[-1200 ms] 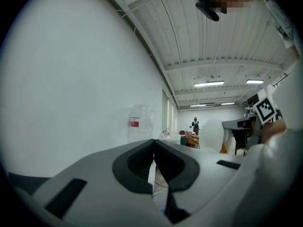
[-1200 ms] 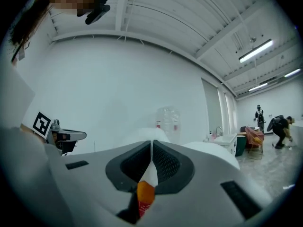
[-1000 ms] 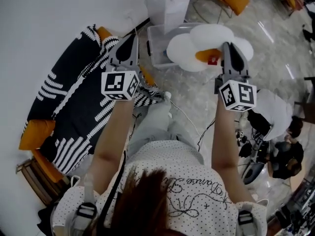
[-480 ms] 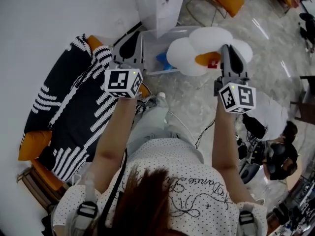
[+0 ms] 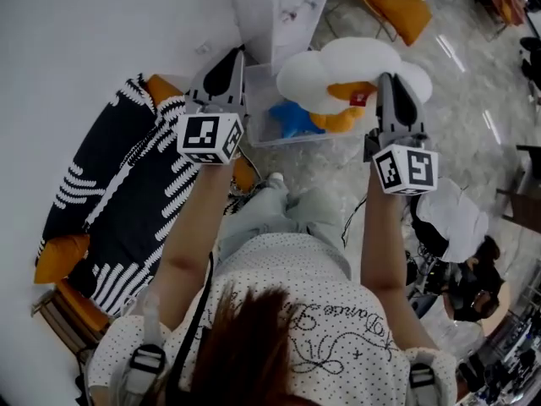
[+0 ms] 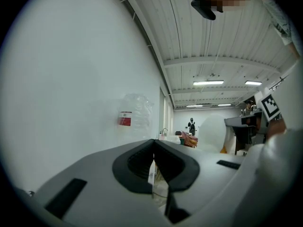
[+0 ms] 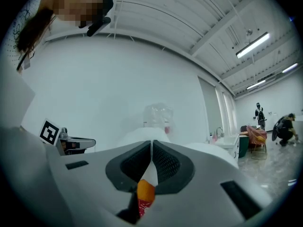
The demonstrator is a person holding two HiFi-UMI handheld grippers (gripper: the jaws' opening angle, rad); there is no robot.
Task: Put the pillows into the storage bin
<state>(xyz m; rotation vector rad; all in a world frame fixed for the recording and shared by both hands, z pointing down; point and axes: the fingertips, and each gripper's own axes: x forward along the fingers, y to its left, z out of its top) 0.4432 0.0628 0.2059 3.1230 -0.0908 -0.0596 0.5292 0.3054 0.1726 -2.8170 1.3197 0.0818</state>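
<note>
Head view: both arms are stretched forward and the storage bin (image 5: 260,101) sits on the floor ahead of the grippers.

Left gripper (image 5: 230,68): just to the left of the bin, over its left edge in the picture. Left gripper view: fingers (image 6: 137,162) together, nothing between them.

Right gripper (image 5: 387,87): to the right of the bin. Right gripper view: fingers (image 7: 166,163) clamped on a fold of the pillow (image 7: 145,191), with white cloth, an orange bit and a red tag showing in the pinch.

Pillow (image 5: 338,64): white, lobed, orange centre. It hangs from the right gripper and covers the bin's right half in the head view. Cannot tell whether it touches the bin.

Bin: clear plastic, with a blue item (image 5: 292,118) inside near its middle.

Left of the bin: black-and-white patterned blanket (image 5: 114,197) with an orange cushion (image 5: 59,256) at its near end.

Beyond the bin: white cabinet (image 5: 275,7) just behind it; an orange chair (image 5: 397,2) further right.
</note>
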